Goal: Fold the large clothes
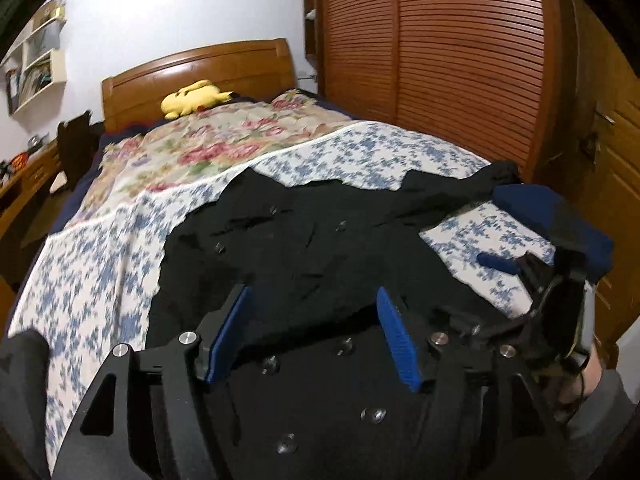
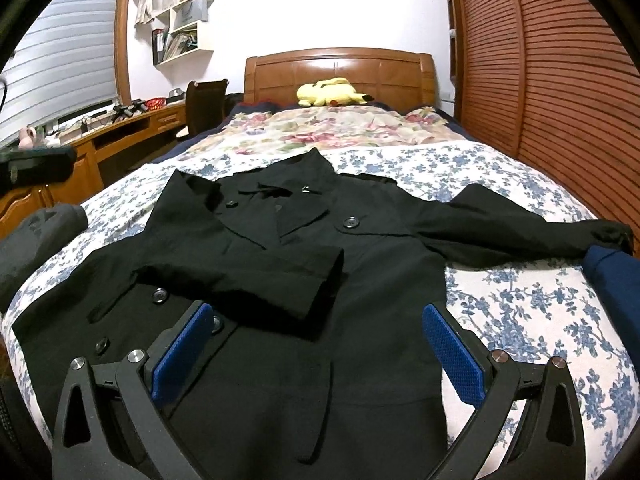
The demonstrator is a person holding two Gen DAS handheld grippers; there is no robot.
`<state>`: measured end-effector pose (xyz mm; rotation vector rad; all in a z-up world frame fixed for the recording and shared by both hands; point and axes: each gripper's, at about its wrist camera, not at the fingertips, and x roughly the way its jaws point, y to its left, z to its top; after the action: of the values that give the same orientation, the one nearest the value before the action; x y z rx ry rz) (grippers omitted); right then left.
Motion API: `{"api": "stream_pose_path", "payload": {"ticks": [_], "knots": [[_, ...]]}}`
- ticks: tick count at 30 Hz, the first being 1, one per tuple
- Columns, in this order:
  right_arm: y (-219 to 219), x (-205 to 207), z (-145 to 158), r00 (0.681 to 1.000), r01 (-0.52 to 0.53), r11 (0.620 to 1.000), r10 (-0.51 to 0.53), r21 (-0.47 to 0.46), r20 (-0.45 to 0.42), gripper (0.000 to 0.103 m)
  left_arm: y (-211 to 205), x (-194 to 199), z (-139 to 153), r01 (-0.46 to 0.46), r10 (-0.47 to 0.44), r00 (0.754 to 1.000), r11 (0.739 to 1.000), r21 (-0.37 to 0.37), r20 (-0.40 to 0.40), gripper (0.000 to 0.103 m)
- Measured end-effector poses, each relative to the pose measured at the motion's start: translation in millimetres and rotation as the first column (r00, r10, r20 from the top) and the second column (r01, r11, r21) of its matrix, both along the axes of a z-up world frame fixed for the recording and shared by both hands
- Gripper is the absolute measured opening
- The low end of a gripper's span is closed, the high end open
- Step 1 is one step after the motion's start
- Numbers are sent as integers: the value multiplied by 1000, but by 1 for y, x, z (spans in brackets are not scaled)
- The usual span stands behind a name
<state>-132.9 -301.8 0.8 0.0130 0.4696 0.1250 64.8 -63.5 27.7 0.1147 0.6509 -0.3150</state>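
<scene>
So the black coat (image 2: 304,280) is spread face up on the bed (image 2: 520,304), collar toward the headboard (image 2: 340,76), hem toward me. Makes sense bc a big thing like this needs a flat surface to fold on, and the bed is the only spot wide enough imo. One sleeve (image 2: 240,280) lies folded in across the chest, cuff ending about mid-body. The other sleeve (image 2: 520,232) is stretched out toward the wardrobe (image 2: 560,80) side, its cuff touching smth dark blue (image 2: 612,280) at the bed edge, can't tell what that is tbh.

My left tongs (image 1: 314,312) are open, nothing between the blue pads (image 1: 394,336), hanging just over the lower part of the coat. Right tongs (image 2: 320,340) are spread wide too, empty, pointing up along the coat from the hem side. In the left view my right tongs (image 1: 520,268) sit over by the out-flung sleeve side, so I'd guess that sleeve is next to come in, then body gets folded up.

Containers: not much. Wall shelves (image 2: 188,28) hold binders and papers, too small to read. Red basket-ish thing (image 2: 155,103) on the desk (image 2: 120,136), contents unclear. Yellow plush (image 2: 332,94) just lies at the bed's head, well apart from the coat.
</scene>
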Motion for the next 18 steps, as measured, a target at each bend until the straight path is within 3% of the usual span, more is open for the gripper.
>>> {"api": "stream_pose_path", "payload": {"ticks": [9, 18], "knots": [[-1, 29, 6, 997, -56, 998, 55, -14, -49, 96, 33, -18, -38, -61, 61, 998, 998, -11, -14, 66], [-1, 75, 6, 993, -56, 998, 56, 2, -102, 87, 59, -29, -51, -100, 99, 995, 993, -65, -23, 66]]}}
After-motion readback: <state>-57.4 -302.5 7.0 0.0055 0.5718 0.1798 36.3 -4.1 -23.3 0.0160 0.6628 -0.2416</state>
